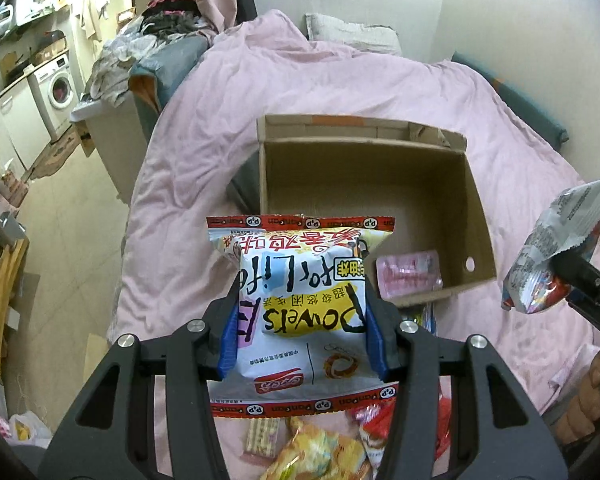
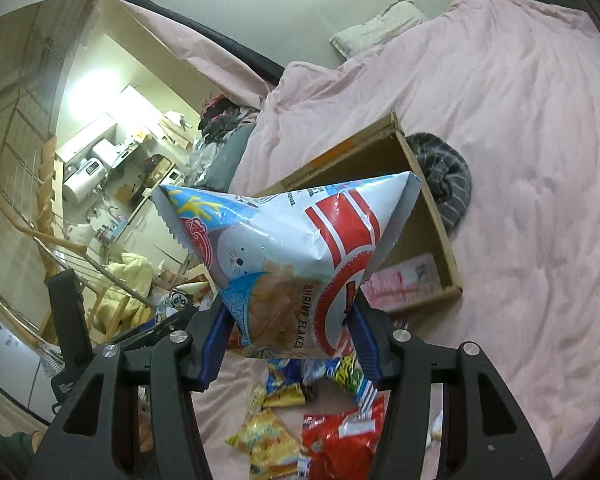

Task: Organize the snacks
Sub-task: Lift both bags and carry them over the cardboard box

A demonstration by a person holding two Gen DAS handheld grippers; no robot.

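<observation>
Two snack bags are held above the bed, the ring-snack bag [image 1: 302,304] clenched in the left tongs [image 1: 302,320] just short of the open cardboard box [image 1: 476,208] straight ahead, the shrimp flakes bag [image 2: 296,264] gripped by the right tongs [image 2: 288,344] farther right.

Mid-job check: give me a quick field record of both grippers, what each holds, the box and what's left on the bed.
left gripper: shut on PanPan snack bag, held above the bed
right gripper: shut on shrimp flakes bag
cardboard box: open, lying on the pink bedding
box contents: one pink packet near the front wall
loose snacks: several packets on the bedding below the grippers
</observation>
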